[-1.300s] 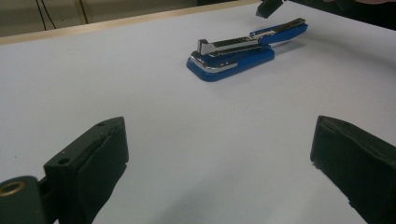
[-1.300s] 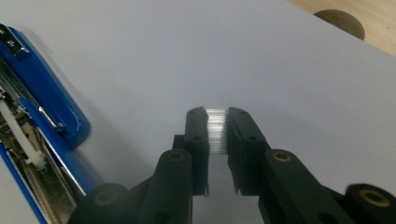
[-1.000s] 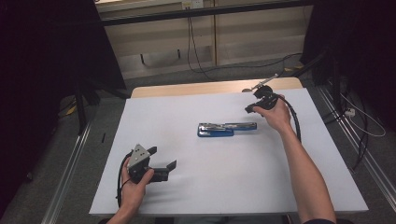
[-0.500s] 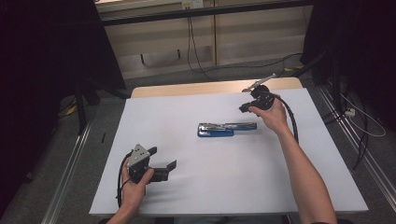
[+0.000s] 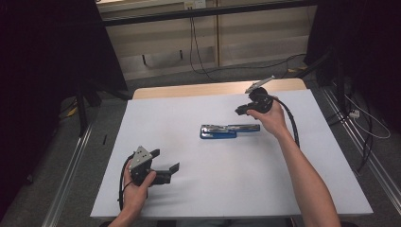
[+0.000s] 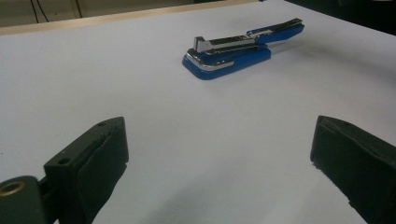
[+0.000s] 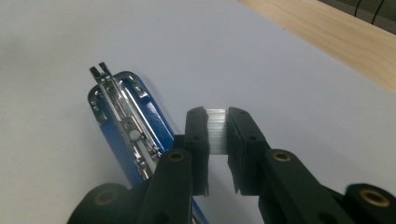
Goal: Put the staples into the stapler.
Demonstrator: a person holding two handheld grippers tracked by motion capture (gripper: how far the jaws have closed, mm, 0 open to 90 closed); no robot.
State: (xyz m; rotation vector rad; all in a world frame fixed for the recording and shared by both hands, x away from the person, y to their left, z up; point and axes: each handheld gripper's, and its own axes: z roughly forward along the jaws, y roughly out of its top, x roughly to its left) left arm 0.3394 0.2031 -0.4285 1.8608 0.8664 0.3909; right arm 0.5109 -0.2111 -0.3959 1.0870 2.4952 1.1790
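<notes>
Left gripper [image 5: 165,163] sat in the lower left of the high view, held in the person's left hand [image 5: 135,189] low over the white table cover [image 5: 189,118]; its jaws stood spread wide with bare cover between them, grasping nothing; in the left gripper view the two black jaws rose at the lower left and lower right corners, far apart, and the blue stapler [image 6: 240,45] lay well beyond them toward the upper middle of the frame; in the high view that stapler [image 5: 229,131] lay near the centre, flat on the cover, its metal top arm swung open and stretched toward the right, its blue base toward the left; a strip of bare wooden table edge [image 5: 198,90] ran along the far side of the cover, above the stapler in the frame; further right, the right gripper [image 5: 241,110] was held in the person's right hand [image 5: 269,118] in the upper right of the high view, just above and to the right of the stapler's open end; in the right gripper view its jaws were clenched on a strip of staples [image 7: 216,131] at the centre of the frame, the pale strip pinched between the two pads, with the opened stapler lying to the left beneath them, its metal channel facing up
</notes>
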